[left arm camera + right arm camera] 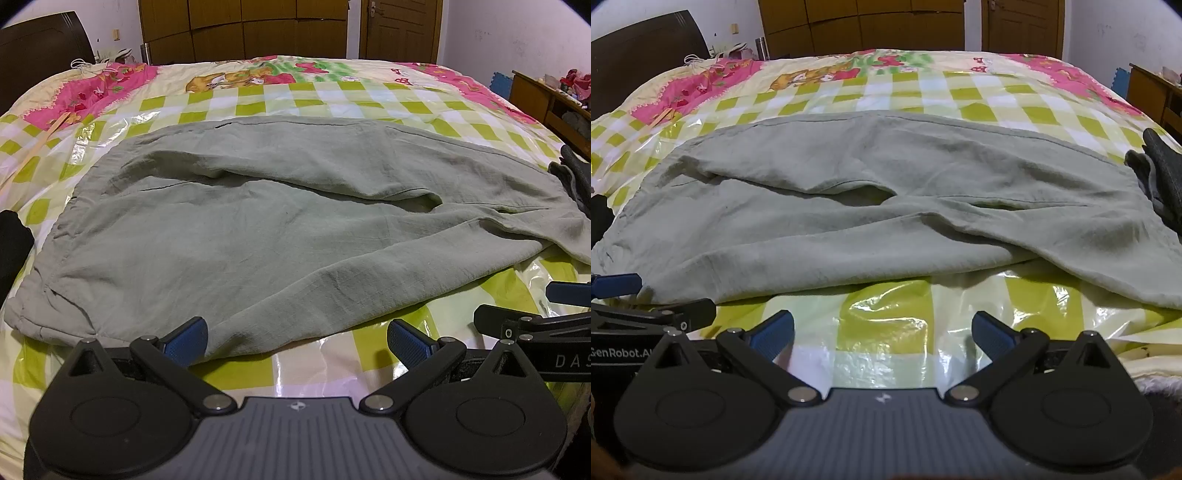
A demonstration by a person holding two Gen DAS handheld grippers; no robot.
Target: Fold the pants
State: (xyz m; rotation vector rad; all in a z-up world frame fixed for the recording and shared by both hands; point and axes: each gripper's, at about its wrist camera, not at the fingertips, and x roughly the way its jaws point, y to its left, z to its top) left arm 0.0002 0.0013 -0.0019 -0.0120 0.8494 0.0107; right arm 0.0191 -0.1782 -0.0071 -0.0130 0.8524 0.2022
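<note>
The pants were spread across the bed, lying sideways to both cameras, with the waist toward the left of each view and the legs running off to the right. One leg lay partly over the other, and a gap showed between them near the crotch. The bed was covered by a checked sheet under a glossy plastic film. The left tool was held just short of the near hem edge, its jaws wide apart and nothing between them; its left pad seemed to lie at, or just over, the cloth's edge, though contact could not be told. The right tool was likewise spread wide and empty, over bare film near the pants. Dark garments lay at the right end of the legs. The fabric was judged light, thin and limp, a crinkled weave that would drape and sag rather than hold a shape, so a single-point lift would likely let it bunch. The film beneath looked slippery, so the cloth might slide when dragged. A pinch at the waistband's near corner and another at the near leg's edge were judged the best holds, since seams there would be thicker and easier to grip through both layers.
</note>
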